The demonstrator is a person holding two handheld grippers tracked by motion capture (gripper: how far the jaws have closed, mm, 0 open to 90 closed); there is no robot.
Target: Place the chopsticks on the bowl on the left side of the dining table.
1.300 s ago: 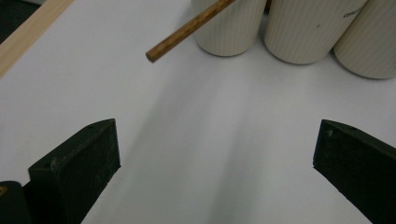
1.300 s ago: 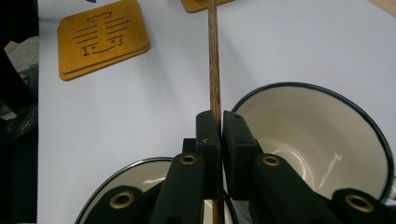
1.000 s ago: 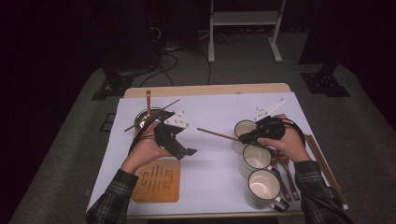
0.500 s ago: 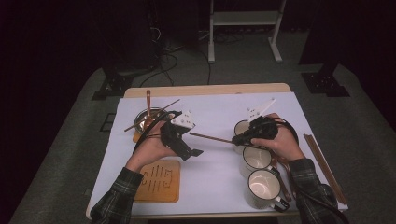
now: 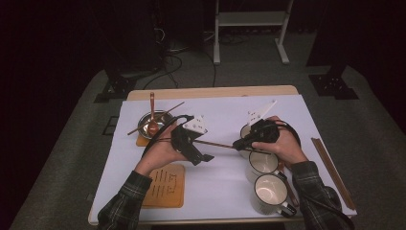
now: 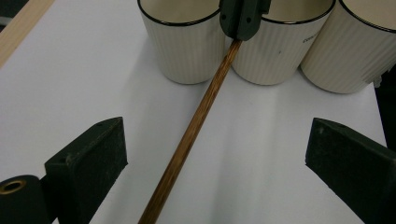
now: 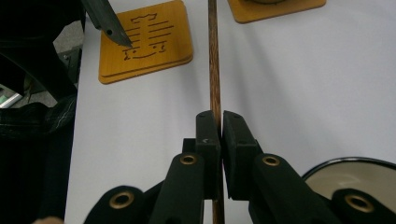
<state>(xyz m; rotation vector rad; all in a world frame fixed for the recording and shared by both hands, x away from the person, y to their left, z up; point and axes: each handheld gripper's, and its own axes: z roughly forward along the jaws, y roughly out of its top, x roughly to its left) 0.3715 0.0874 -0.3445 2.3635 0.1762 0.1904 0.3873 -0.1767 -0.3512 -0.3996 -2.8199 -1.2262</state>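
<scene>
while the white-covered worktop (image 5: 225,191) is carrying everything, three cream ribbed mugs (image 5: 262,163) are standing in a row along its right side, an engraved wooden coaster (image 5: 165,186) is lying near the front left, and a small metal bowl (image 5: 149,123) with a wooden spoon (image 5: 152,115) in it is sitting at the back left.

the right gripper (image 5: 238,144) is clenching its jaws on one end of a long brown wooden chopstick (image 5: 215,144). the chopstick's long axis is running nearly level across the worktop in the high view, from the right gripper beside the farthest mug toward the left gripper (image 5: 205,158), pointing leftward and tilting very slightly toward the back at its left end. in the right gripper view the stick (image 7: 214,65) is passing straight between the two pressed pads and is pointing dead ahead, away from the right gripper (image 7: 219,122), past the coaster (image 7: 147,39).

the left gripper (image 6: 219,154) is keeping its jaws released and wide apart. in the left gripper view the chopstick (image 6: 196,130) is lying in the gap between them, nearer the left jaw, touching neither, and is slanting up toward the mugs (image 6: 184,39), where the right gripper (image 6: 243,18) is pinching its far end.
</scene>
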